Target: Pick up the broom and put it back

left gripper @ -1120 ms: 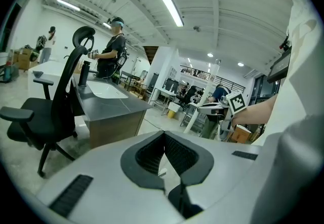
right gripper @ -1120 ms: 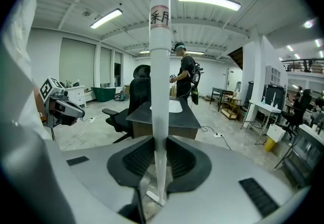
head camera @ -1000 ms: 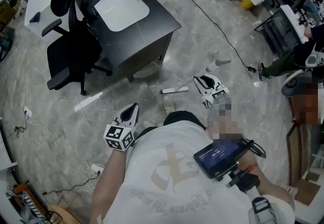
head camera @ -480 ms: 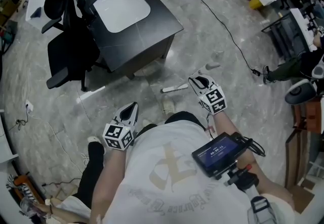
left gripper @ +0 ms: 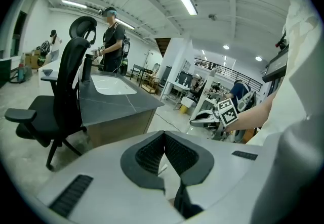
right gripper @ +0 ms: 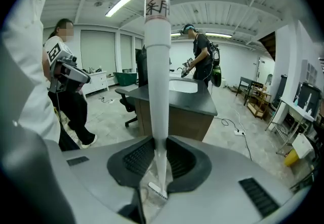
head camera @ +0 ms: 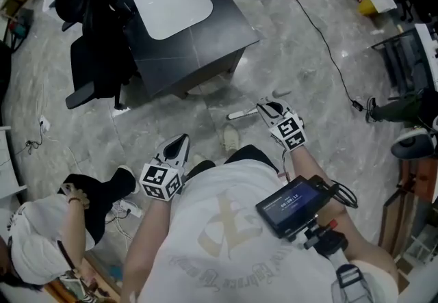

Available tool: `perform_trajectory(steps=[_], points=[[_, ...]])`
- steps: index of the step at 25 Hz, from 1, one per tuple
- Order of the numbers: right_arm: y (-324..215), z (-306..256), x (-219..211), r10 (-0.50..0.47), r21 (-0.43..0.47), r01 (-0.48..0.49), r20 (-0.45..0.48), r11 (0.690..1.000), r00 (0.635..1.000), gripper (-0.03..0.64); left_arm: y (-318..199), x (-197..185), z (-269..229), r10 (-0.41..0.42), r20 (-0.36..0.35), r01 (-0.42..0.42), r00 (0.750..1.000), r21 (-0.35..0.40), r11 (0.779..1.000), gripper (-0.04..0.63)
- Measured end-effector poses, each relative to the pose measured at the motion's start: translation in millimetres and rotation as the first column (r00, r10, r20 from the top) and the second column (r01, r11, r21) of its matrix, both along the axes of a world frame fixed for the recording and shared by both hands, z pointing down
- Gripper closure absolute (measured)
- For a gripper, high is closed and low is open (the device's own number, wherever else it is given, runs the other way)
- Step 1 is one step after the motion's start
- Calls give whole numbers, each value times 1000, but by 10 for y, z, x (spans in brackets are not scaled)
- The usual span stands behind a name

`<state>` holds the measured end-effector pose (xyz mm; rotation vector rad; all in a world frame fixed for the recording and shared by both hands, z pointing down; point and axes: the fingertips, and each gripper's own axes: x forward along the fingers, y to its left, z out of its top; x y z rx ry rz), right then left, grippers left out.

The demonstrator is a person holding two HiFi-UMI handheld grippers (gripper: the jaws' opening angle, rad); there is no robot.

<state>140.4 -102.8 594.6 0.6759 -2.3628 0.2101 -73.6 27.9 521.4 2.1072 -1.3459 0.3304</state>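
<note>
Just ahead and to the left of the right tongs point(head camera: 265, 106), in the head view, the white broom point(head camera: 241, 115) showed as a short pale strip over the floor. Its near end now met the tips, where a second earlier a gap had parted them. The tongs had sunk and closed in, so I judged the pick-up made and only the putting back left; no view showed where it belonged. The left tongs point(head camera: 182, 141) hung idle well to the left of the broom, and behind and left of them a crouching person point(head camera: 41, 240) had come into view. The screen point(head camera: 294, 206) on the wearer's chest carried a row of digits too small to read. In the left gripper view the left tongs point(left gripper: 164, 142) were clenched on nothing, pads meeting at the tips, with the black desk point(left gripper: 126, 101) ahead of them. In the right gripper view the right tongs point(right gripper: 157, 157) grasped the broom's handle point(right gripper: 156, 91), a pad on each side. It ran up out of frame, and a label point(right gripper: 156, 8) near the top bore two dark characters, too blurred to read.
</note>
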Motion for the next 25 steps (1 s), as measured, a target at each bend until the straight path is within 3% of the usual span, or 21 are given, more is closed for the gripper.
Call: perform_trajectory(steps=[25], points=[[-446, 1119, -150, -211, -177, 188, -116, 966, 971, 529, -171, 127, 187, -174, 53, 179, 983, -111, 977, 583]])
